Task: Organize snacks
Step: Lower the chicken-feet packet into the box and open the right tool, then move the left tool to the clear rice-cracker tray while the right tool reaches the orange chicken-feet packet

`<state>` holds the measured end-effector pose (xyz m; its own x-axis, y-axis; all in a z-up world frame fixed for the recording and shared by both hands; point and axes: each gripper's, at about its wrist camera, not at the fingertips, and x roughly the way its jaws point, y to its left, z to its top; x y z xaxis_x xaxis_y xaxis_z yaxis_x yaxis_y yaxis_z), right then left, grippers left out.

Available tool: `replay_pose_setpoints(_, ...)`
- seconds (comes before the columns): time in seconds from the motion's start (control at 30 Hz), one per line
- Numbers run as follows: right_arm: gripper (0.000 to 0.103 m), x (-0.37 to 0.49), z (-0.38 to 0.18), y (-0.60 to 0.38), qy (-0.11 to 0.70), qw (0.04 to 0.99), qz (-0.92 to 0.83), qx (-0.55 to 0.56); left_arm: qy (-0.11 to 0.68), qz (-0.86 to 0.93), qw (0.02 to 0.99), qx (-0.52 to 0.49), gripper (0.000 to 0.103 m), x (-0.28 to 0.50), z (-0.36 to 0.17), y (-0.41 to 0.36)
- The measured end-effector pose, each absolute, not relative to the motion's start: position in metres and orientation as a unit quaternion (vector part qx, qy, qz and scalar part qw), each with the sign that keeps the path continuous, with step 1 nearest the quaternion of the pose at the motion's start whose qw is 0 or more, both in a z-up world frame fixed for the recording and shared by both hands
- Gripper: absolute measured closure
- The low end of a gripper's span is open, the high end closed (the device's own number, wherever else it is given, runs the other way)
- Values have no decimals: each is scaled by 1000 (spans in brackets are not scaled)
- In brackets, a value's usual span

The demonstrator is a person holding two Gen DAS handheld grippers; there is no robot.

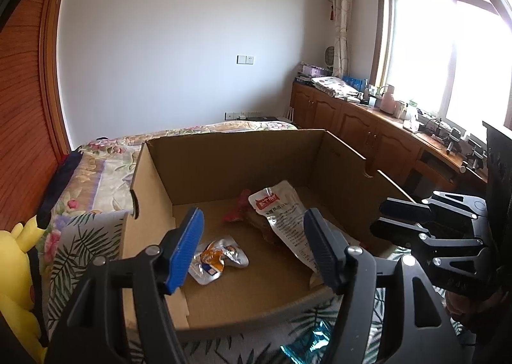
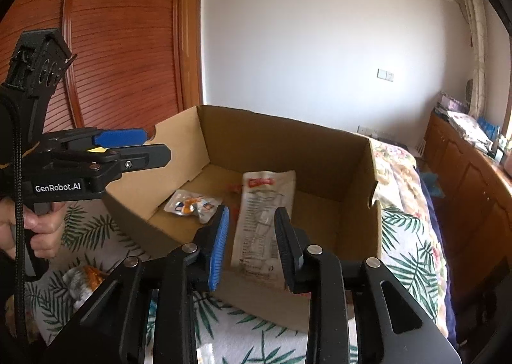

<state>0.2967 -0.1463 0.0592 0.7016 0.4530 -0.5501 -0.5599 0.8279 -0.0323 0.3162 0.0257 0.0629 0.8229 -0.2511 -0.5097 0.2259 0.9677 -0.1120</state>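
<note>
Materials and finishes, snack box area

Cardboard box (image 1: 230,159): matt brown corrugated paper; long pouch (image 2: 260,220): glossy, crinkled silver-white foil; small pouch (image 1: 219,260): shiny creased foil; bed cover (image 2: 409,255): soft printed cloth; wardrobe door (image 2: 128,44): ribbed, semi-gloss wood; left gripper (image 1: 252,247): matt black plastic, ridged blue pads, bright metal pins.

Both wrist views close, angled down into cardboard box (image 1: 224,152) (image 2: 281,143); left from left, right from right.
</note>
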Motion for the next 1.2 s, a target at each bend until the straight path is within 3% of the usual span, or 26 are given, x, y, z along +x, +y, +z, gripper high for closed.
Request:
replay_pose_setpoints(0.47,65,226,61,-171,274,923,258,-77,260,-136,956,-25,31,229,64,25)
replay_pose_setpoints(0.63,56,199,50,-184,284,924,245,-76,280,-129,951,-33,29,206,46,27)
replay_pose_setpoints(1.0,51,163,7,-220,326,921,207,-58,340,-121,931,-55,29,173,-7,27)
replay_pose_setpoints(1.2,35,155,-14,-231,343,919,190,-46,360,-127,923,-50,29,166,-28,12)
